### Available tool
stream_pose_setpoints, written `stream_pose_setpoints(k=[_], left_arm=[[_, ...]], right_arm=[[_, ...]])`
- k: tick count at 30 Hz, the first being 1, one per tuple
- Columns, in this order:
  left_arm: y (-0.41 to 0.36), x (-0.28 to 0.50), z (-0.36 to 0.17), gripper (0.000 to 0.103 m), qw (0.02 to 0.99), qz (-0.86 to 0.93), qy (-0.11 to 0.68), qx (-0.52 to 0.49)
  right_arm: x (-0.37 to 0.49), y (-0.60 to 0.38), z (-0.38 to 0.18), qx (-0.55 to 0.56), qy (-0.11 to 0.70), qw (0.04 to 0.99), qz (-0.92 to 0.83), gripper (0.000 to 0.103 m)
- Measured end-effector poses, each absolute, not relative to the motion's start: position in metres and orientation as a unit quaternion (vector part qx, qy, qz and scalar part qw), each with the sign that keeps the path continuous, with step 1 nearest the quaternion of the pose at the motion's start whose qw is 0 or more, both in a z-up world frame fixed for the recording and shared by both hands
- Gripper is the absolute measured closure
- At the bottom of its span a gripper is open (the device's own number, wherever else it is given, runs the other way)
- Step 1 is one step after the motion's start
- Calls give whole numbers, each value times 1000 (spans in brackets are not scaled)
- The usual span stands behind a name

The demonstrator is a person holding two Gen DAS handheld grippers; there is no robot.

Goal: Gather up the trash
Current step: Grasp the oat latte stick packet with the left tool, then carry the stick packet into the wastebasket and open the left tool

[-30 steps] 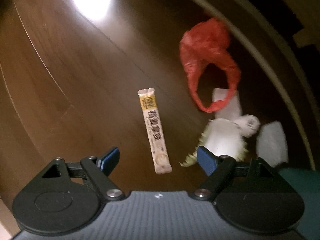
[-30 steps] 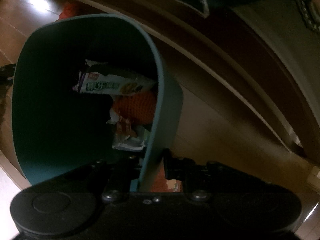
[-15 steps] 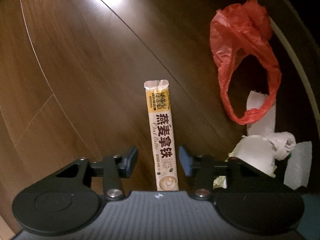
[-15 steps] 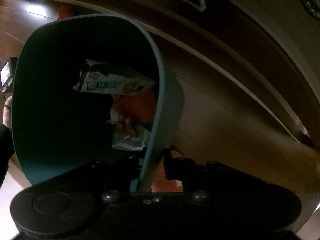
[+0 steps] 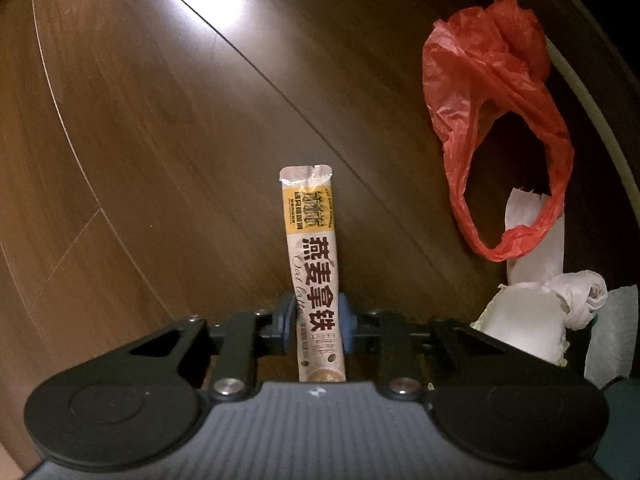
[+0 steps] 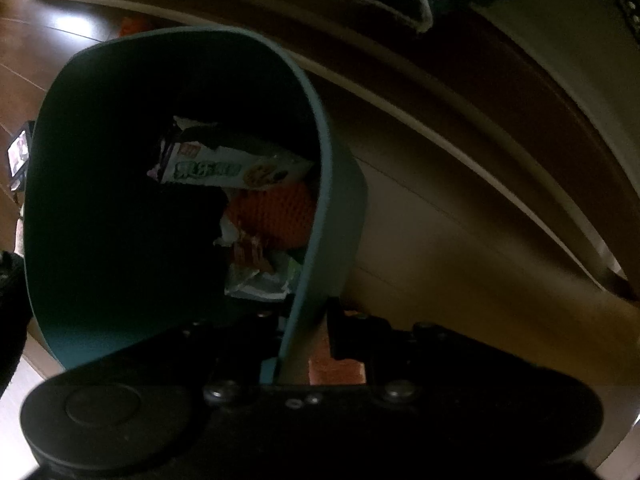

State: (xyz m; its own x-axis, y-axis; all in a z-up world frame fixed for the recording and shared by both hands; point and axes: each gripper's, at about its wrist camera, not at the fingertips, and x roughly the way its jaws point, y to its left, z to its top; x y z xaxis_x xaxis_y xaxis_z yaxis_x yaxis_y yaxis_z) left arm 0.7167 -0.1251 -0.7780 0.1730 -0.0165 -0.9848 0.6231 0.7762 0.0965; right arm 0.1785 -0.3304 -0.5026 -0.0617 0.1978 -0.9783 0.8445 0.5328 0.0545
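Observation:
A long oat-latte sachet (image 5: 312, 240) lies on the dark wood floor (image 5: 140, 140), pointing away from me. My left gripper (image 5: 316, 324) points straight down over its near end, its jaws closing, and both blue pads (image 5: 285, 322) touch the sachet's sides. A red plastic bag (image 5: 492, 92) and crumpled white tissue (image 5: 528, 320) lie to the right. My right gripper (image 6: 306, 332) is shut on the wall of a teal bin (image 6: 80, 200), which holds a snack wrapper (image 6: 228, 168), orange netting (image 6: 272, 212) and other scraps.
A pale curved furniture edge (image 5: 592, 92) runs past the red bag. A white paper strip (image 5: 536, 240) lies under the bag's loop. The bin's corner (image 5: 620, 432) shows at the lower right of the left wrist view. A dark sleeve (image 6: 8, 280) is left of the bin.
My left gripper has come down over the sachet and its jaws have narrowed from wide apart until they meet the sachet's sides. The right gripper and the bin have stayed put.

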Motion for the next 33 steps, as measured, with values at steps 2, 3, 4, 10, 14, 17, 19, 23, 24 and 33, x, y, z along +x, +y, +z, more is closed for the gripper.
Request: stream_pose_setpoints(k=[2,3,4,10,14,17,19,23,24,33], left_arm=[[-128,715,-773,83,724,-216,602,258],[-126,716,-768,83,723,-216,604,255],[-123,716,-763,83,723,-217,606,250],[-103,712,-726,83,720,-208,615,246],[-87,707,-676,83,722,-214,613,238],[-72,704,-634,83,724,-220,611,234],[-64,706,-605,83,724,-226,608,235],[-41,696,-537,83,724,-249,598,238],[-35,694,-520,83,723,-255,598,234],[-9,661,-426,83,704,-297,604,226]], right_arm=[[179,-330,-507,388,671,562,-289,90],[179,-329,-507,388,670,561,-291,90],[179,-328,-507,386,670,561,-294,90],[192,-331,-490,382,669,556,-313,90],[203,-329,-485,372,670,559,-316,90],[216,-323,-478,362,670,566,-315,90],[225,-318,-474,358,670,571,-310,90],[250,-309,-461,356,672,578,-297,90],[257,-307,-459,355,674,579,-291,90],[335,-280,-473,324,701,587,-243,90]])
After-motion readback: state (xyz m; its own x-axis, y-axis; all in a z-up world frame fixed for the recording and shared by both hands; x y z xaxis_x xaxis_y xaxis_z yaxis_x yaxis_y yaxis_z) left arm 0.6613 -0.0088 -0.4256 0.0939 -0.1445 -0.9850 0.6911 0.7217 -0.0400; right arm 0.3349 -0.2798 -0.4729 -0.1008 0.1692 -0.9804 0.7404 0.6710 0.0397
